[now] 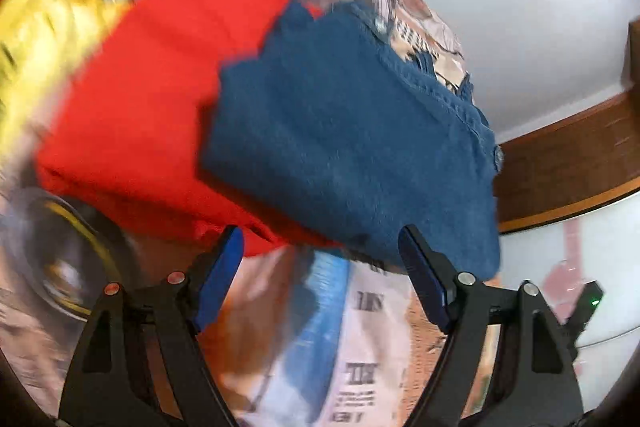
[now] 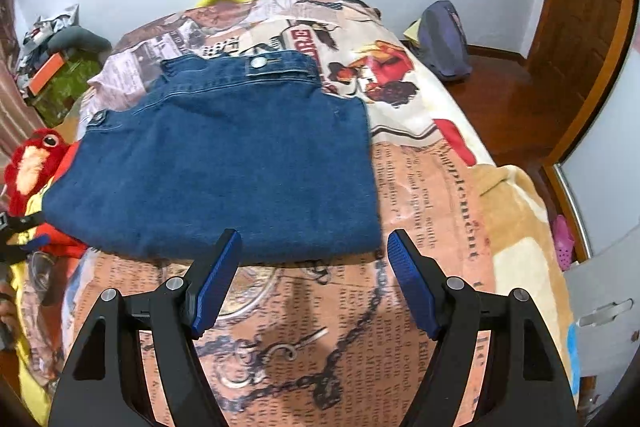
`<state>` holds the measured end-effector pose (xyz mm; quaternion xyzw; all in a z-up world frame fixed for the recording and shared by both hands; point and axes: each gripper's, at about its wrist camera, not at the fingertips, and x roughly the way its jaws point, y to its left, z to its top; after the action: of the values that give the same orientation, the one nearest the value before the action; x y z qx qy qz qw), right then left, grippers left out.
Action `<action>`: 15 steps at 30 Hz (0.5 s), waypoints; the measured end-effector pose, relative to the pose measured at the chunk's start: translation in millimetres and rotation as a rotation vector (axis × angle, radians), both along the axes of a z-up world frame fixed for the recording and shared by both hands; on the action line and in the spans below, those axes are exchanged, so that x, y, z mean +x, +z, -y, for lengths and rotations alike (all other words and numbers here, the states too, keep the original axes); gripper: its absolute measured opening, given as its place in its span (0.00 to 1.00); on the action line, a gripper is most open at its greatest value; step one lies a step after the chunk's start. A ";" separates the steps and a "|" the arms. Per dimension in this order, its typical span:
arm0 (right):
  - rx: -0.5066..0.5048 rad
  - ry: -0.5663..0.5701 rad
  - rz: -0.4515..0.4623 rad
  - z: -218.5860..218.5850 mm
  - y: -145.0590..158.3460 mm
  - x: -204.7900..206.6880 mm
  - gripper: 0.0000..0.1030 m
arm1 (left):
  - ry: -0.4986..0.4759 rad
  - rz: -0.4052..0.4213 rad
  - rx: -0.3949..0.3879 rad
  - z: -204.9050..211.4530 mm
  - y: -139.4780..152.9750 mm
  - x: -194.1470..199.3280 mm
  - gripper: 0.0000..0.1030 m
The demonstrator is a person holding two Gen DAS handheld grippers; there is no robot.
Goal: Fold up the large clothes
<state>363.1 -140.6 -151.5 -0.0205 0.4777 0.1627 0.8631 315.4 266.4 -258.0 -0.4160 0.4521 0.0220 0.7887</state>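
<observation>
A printed bedspread [image 2: 432, 187] covers the bed; on it lies folded denim [image 2: 216, 163], its long side running across just ahead of both grippers. The right gripper [image 2: 314, 247] hovers squarely at its near edge, the left gripper [image 1: 322, 243] at a corner. Both stand open, holding nothing.

Your right hand-held gripper [image 2: 314, 247] hangs with jaws apart over the printed blanket [image 2: 420, 187]; the folded denim garment [image 2: 224, 163] lies just beyond at twelve o'clock, a red plush toy [image 2: 30, 163] at nine.
</observation>
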 end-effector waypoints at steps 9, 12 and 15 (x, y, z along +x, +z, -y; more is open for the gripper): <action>0.014 0.055 -0.027 -24.8 -12.4 2.5 0.70 | 0.071 0.071 -0.149 -15.2 -25.5 34.6 0.69; 0.022 0.059 -0.047 -32.0 -19.3 7.6 0.70 | 0.102 0.095 -0.131 -21.0 -26.1 46.6 0.69; 0.039 0.068 -0.075 -40.3 -27.3 15.6 0.70 | 0.143 0.067 -0.121 -25.3 -40.9 59.8 0.69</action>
<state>378.8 -100.3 -178.8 -0.0134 0.5056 0.2018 0.8387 375.2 291.7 -298.9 -0.4945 0.3953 0.0368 0.7732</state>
